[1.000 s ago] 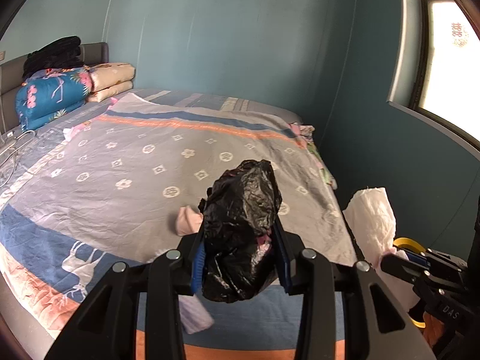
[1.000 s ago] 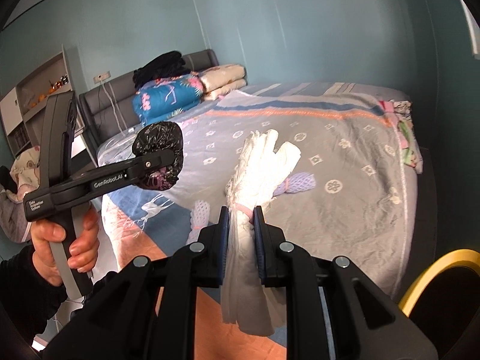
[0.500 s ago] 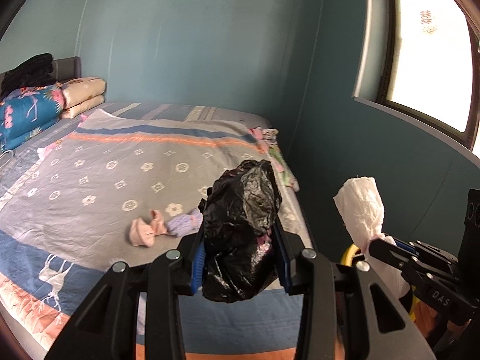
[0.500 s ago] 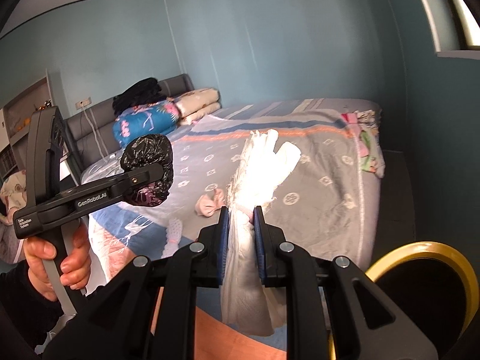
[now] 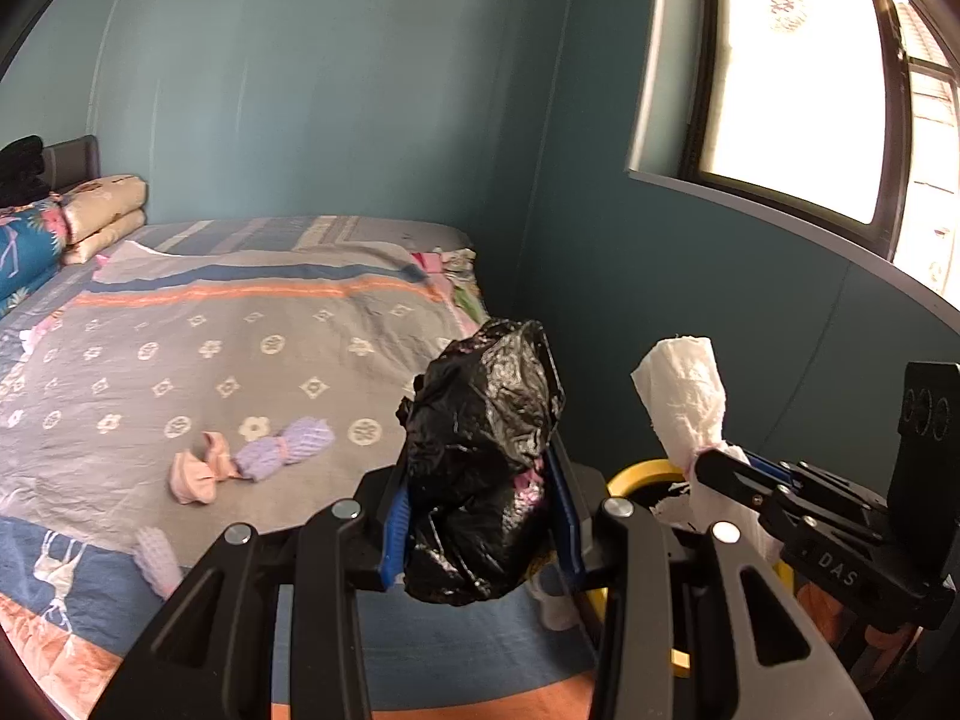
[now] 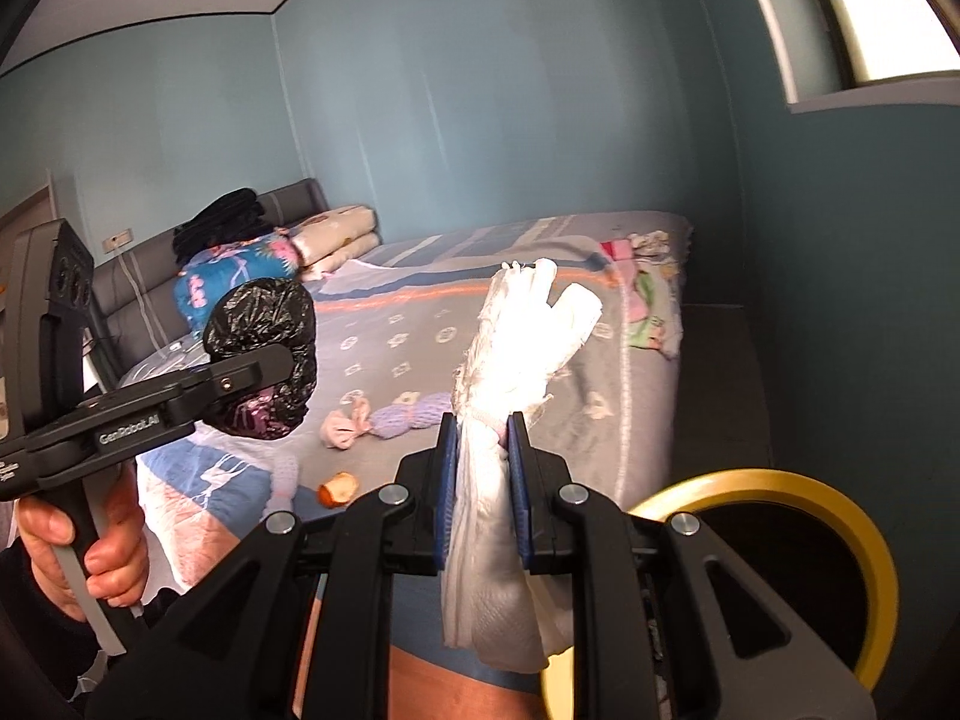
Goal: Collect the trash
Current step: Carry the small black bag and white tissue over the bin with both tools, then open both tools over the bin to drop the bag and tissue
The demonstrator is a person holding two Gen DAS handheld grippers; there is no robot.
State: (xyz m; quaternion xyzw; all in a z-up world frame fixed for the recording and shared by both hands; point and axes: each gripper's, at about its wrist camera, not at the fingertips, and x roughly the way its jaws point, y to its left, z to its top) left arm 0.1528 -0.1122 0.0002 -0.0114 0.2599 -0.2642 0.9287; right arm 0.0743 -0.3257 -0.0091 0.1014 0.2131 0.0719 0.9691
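Beside the bed point(image 6: 600, 372), the yellow-rimmed bin point(image 6: 780, 480) sits just below-right of the right claw point(image 6: 483, 480) pinching upright white tissue point(image 6: 522, 348), nearer than the left claw point(image 5: 480, 516) clamping the black bag point(image 5: 480, 420).

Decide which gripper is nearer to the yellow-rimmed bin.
Right. The right gripper, shut on white tissue, is just beside the yellow-rimmed bin; the left gripper, clamping a black bag, is farther left over the bed's foot.
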